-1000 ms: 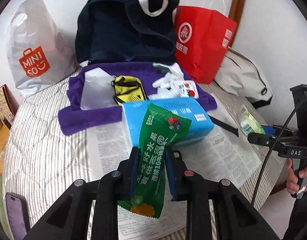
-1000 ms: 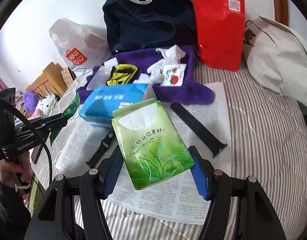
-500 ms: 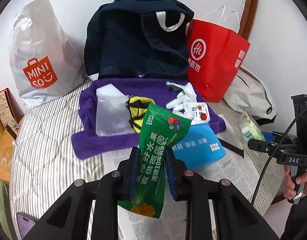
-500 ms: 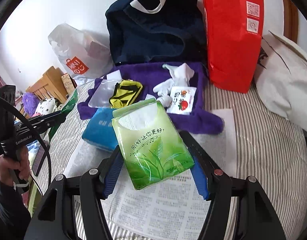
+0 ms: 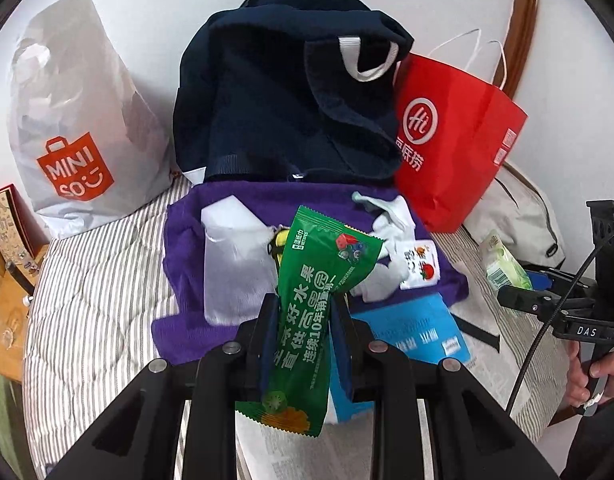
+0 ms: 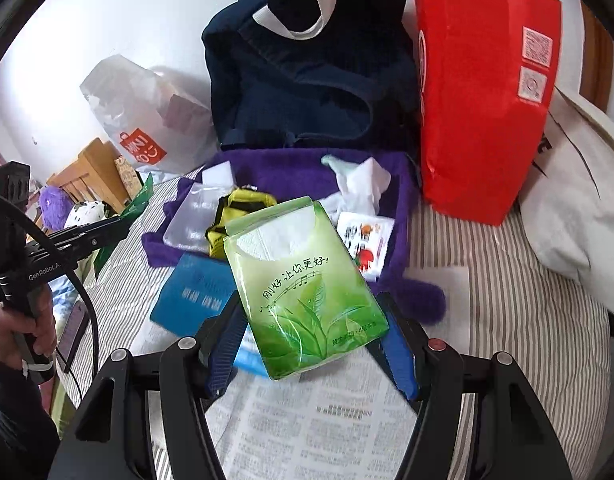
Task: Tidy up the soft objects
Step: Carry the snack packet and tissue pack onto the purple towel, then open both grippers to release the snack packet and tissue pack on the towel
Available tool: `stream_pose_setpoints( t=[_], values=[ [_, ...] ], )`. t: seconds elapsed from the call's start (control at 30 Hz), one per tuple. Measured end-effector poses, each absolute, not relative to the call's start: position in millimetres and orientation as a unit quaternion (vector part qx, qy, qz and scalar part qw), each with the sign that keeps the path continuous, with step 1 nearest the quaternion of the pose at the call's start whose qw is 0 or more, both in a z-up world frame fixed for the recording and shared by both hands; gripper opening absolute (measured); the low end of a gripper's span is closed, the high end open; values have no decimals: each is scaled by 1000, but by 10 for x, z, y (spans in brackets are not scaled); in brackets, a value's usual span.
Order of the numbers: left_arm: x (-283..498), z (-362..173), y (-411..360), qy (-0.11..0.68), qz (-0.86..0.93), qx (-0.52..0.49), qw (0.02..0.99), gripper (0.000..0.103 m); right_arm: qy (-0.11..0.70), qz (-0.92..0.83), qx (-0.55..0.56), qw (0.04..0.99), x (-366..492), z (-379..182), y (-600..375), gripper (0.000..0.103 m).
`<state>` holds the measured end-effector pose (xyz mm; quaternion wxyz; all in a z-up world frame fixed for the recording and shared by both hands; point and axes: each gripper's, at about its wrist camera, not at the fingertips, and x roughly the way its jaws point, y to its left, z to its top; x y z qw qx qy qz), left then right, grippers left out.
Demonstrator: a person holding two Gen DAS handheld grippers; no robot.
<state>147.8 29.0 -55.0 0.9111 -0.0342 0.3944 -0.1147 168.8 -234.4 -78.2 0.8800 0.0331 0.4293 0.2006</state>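
Green snack packet [image 5: 307, 320]: glossy crinkled foil, long and narrow; long axis runs up and away from the camera, its top leaning right; held above the purple towel [image 5: 179, 240].
Left gripper [image 5: 305, 334]: jaws narrow, blue pads clamping the packet's sides at mid-length; pitched downward toward the bed.
Tissue pack [image 6: 303, 292]: soft, pale green plastic, rectangular, white tissue showing at the top; long axis leans up and left; held over the newspaper [image 6: 319, 420].
Right gripper [image 6: 313, 350]: jaws moderately wide, pads gripping the pack's lower sides; angled down.
Bed [image 6: 507, 320]: striped quilted cover.
Blue pack [image 6: 195, 292]: flat, at the towel's near edge.
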Motion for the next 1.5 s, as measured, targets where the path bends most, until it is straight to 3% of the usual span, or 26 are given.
stream_pose_setpoints(
  t=[0.6, 1.5],
  values=[
    [2207, -648, 349, 405, -113, -43, 906, 25, 440, 196, 20, 876, 2556, -866, -2022, 64],
    [2959, -1128, 289, 462, -109, -45, 879, 25, 521, 194, -22, 831, 3336, -1491, -1613, 64]
  ],
)
